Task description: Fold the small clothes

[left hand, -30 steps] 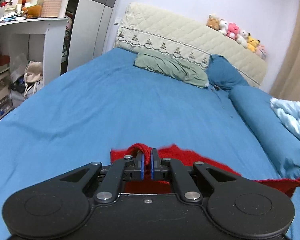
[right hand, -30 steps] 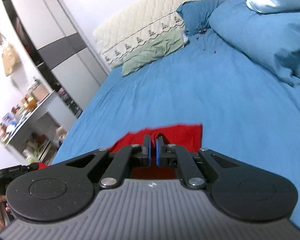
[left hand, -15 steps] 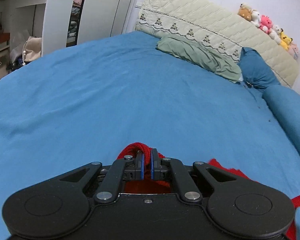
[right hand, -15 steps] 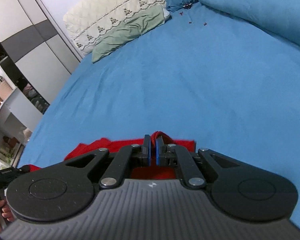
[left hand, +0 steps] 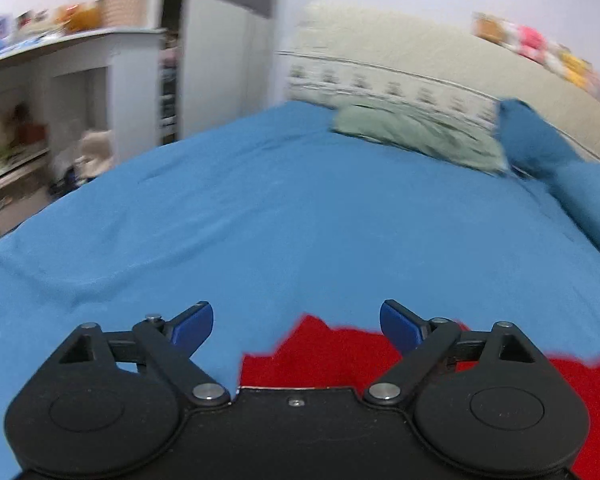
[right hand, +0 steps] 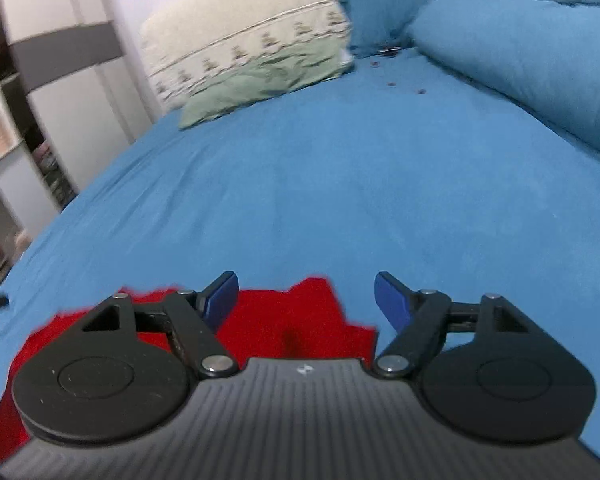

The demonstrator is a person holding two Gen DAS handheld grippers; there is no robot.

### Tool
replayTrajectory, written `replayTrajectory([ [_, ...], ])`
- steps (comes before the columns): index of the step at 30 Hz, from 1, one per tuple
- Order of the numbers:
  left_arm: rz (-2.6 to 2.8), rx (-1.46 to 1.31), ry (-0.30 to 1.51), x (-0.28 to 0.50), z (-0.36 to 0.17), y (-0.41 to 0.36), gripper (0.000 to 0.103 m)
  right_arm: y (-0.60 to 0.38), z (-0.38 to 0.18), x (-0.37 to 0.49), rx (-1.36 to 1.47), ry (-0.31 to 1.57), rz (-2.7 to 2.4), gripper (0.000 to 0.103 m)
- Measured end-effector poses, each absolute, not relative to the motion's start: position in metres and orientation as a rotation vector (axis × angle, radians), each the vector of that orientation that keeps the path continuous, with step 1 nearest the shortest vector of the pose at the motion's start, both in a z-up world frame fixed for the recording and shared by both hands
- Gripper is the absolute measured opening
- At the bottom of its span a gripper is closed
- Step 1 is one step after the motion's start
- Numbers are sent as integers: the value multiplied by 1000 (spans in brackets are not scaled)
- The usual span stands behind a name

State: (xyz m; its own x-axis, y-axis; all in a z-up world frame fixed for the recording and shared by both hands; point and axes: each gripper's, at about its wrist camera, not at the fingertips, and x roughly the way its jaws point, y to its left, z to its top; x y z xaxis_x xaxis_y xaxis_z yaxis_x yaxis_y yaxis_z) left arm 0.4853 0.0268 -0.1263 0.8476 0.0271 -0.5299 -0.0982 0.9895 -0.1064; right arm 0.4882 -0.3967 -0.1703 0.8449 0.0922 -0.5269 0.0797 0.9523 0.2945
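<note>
A wide bed under a smooth blue sheet (left hand: 300,220) fills both wrist views, with a pale green pillow (left hand: 416,140) against a quilted cream headboard (left hand: 440,72) at its far end and a thick blue duvet roll (right hand: 520,72) along one side. On the near part of the sheet lies the small red knitted garment (left hand: 332,356), flat and directly under both tools; it appears to stretch crosswise, running from beneath one gripper towards the other.

The left gripper (left hand: 296,322) has just been opening and its blue pads are now spread wide, with a red corner of the garment lying on the sheet below the gap, touched by neither pad. The right gripper (right hand: 306,298) has likewise just been opening and stands spread, the garment's far edge showing between and below its fingers, free of them.

Judging by this, each end of the cloth has been let go, and either hand is equally near for a next pinch; the left sits over the garment's left part, the right over its right.

Each tool's body hides most of the garment, so its outline, its fold lines and how neatly the layers lie cannot be judged. The left view is motion-blurred, especially the white shelving (left hand: 80,80).
</note>
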Motion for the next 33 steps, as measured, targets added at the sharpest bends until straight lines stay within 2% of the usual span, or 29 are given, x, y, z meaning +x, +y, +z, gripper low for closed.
replayTrajectory([
  [8, -120, -78, 819, 479, -187, -3, 96, -367, -215, 464, 232, 684, 70, 88],
  [10, -136, -12, 810, 476, -194, -13, 103, -375, -227, 462, 245, 691, 28, 87],
  [20, -149, 56, 818, 473, -199, -18, 103, -380, -229, 457, 266, 680, 19, 86],
  [29, -158, 114, 900, 476, -178, -29, 103, -402, -186, 405, 373, 691, 44, 90],
  [33, -235, 154, 873, 455, -158, -61, 103, -411, -161, 362, 336, 709, 11, 98],
])
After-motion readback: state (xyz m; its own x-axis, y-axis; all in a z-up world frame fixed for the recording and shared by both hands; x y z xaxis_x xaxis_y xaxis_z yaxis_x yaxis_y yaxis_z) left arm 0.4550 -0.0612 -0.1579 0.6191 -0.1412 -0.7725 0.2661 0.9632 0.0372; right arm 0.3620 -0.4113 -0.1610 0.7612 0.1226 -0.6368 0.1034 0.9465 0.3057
